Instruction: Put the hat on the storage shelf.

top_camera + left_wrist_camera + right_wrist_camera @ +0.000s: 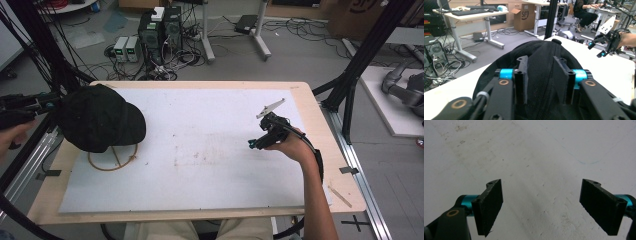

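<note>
In the high view, a black cap [100,117] is seen at the left of the white board [200,165], lifted above a wooden ring [113,159]. The left gripper [30,103] is held at the table's left edge beside the cap; the right gripper [270,131] is raised over the board's right side.

In the left gripper view, cap fabric [544,75] is pinched between the jaws. "SF" is read on a cardboard box [524,16].

In the right gripper view, the jaws are spread wide with nothing held.
</note>
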`<control>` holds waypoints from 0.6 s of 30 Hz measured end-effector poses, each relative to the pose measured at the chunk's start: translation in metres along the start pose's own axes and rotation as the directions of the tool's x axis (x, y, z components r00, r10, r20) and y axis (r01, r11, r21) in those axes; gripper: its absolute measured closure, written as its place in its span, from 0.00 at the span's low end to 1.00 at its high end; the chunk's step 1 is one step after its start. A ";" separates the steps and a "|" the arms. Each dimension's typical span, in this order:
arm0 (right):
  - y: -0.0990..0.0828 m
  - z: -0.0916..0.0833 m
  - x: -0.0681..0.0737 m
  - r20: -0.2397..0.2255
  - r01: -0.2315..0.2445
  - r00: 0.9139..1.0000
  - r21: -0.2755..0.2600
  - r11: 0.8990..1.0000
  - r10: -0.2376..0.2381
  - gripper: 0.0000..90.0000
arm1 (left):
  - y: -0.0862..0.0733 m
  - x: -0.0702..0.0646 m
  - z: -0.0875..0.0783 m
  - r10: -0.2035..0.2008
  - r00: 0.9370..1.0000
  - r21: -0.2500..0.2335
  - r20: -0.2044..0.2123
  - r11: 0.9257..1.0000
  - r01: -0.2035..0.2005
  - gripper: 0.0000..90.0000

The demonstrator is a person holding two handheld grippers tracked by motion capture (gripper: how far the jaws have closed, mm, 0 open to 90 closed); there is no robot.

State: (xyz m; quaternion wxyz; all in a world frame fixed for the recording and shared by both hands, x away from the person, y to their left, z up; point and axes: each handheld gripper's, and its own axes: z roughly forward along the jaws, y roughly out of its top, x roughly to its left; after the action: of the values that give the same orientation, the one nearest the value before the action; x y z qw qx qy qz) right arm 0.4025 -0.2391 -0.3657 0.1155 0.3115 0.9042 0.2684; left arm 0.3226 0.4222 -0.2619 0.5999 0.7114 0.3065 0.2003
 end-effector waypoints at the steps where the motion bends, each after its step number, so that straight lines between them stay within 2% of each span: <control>1: 0.000 0.000 0.000 0.000 -0.001 1.000 0.002 1.000 0.001 0.21 | 0.001 0.000 0.000 0.000 1.000 -0.001 0.004 1.000 0.000 0.69; 6: 0.001 0.001 0.001 -0.001 0.002 1.000 0.000 1.000 -0.002 0.21 | 0.011 -0.005 0.002 0.012 1.000 0.002 0.017 1.000 -0.012 0.63; 11: 0.001 0.001 0.001 -0.001 0.002 1.000 -0.001 1.000 -0.002 0.21 | 0.023 -0.011 0.005 0.023 0.999 -0.016 0.033 1.000 -0.023 0.55; 13: 0.001 0.001 0.000 -0.002 0.001 1.000 -0.004 1.000 -0.001 0.21 | 0.028 -0.013 0.008 0.027 0.999 -0.015 0.037 1.000 -0.027 0.51; 18: 0.001 0.000 0.000 0.000 0.002 1.000 -0.009 1.000 -0.002 0.21 | 0.036 -0.019 0.019 0.041 0.998 -0.002 0.047 0.999 -0.041 0.48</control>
State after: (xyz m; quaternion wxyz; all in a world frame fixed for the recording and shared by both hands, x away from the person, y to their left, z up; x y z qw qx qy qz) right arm 0.4026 -0.2386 -0.3653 0.1174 0.3102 0.9032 0.2724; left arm 0.3281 0.3924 -0.2289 0.6032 0.7217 0.2774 0.1960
